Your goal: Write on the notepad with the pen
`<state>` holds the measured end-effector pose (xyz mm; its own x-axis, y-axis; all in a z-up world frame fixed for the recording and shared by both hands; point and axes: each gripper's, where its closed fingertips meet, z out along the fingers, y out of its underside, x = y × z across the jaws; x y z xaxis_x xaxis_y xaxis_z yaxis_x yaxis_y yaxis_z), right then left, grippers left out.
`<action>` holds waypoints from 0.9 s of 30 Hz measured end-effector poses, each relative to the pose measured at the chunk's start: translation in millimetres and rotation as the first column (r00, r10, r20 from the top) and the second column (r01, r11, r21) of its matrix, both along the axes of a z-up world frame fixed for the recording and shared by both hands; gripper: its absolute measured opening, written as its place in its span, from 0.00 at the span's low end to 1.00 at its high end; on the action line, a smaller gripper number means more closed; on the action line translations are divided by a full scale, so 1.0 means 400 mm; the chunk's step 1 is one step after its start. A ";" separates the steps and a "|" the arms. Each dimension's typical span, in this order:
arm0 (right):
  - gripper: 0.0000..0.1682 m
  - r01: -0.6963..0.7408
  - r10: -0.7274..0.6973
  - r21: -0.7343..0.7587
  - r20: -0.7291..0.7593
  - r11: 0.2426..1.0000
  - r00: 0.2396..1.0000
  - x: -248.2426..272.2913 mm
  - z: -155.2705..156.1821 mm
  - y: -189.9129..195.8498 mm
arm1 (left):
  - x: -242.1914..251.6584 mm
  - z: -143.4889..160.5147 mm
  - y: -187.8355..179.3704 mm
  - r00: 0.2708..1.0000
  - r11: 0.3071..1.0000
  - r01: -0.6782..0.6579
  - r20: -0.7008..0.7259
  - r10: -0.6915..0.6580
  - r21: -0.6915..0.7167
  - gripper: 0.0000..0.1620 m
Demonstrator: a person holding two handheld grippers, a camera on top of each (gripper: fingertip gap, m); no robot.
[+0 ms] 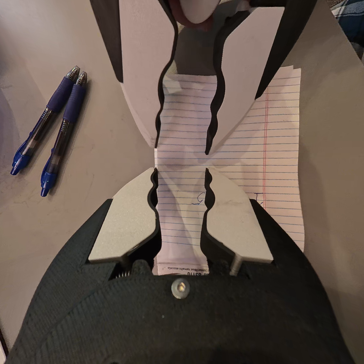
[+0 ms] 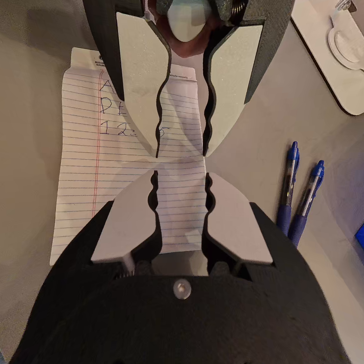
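Observation:
A white lined notepad point(image 1: 246, 157) lies flat on the grey table, with some blue handwriting near its top. It also shows in the right wrist view point(image 2: 118, 177). Two blue pens point(image 1: 45, 120) point(image 1: 63, 134) lie side by side on the table beside the pad; they also show in the right wrist view point(image 2: 290, 177) point(image 2: 311, 191). My left gripper point(image 1: 181, 169) and my right gripper point(image 2: 181, 173) face each other tip to tip over the pad. Both are open and empty. Each shows in the other's view, the right one point(image 1: 181, 149) and the left one point(image 2: 180, 155).
A white board with a dark edge point(image 2: 315, 59) lies at the far right of the table and carries a white round object point(image 2: 346, 49). A small blue thing point(image 2: 360, 236) shows at the right edge. Bare grey tabletop point(image 1: 78, 216) surrounds the pad and pens. Only a small space, under 4 cm, lies between the two pairs of fingers. From either gripper's tips it is about 25 cm to the small blue thing point(image 2: 360, 236).

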<state>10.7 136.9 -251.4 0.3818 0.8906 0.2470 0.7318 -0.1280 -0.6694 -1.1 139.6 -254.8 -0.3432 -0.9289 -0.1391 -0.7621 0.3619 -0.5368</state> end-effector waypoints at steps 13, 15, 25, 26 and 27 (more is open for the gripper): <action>0.24 -0.003 0.003 -0.005 -0.002 1.000 1.000 -0.002 -0.003 -0.002 | -0.007 -0.006 -0.005 1.000 1.000 0.012 -0.022 -0.012 -0.010 0.28; 0.26 0.000 0.000 -0.022 -0.012 1.000 1.000 -0.002 -0.005 -0.002 | -0.007 -0.006 -0.007 1.000 1.000 0.015 -0.023 -0.015 -0.009 0.28; 0.21 -0.013 0.013 -0.024 -0.014 1.000 1.000 -0.004 -0.006 -0.008 | -0.010 -0.002 -0.011 0.999 1.000 0.026 -0.029 -0.026 -0.004 0.28; 0.20 -0.012 0.012 -0.021 -0.010 1.000 1.000 -0.004 -0.007 -0.007 | -0.012 -0.003 -0.012 0.999 1.000 0.029 -0.031 -0.029 -0.003 0.28; 0.21 -0.010 0.009 -0.023 -0.008 1.000 1.000 -0.004 -0.007 -0.007 | -0.012 -0.002 -0.012 0.999 1.000 0.030 -0.032 -0.031 -0.004 0.28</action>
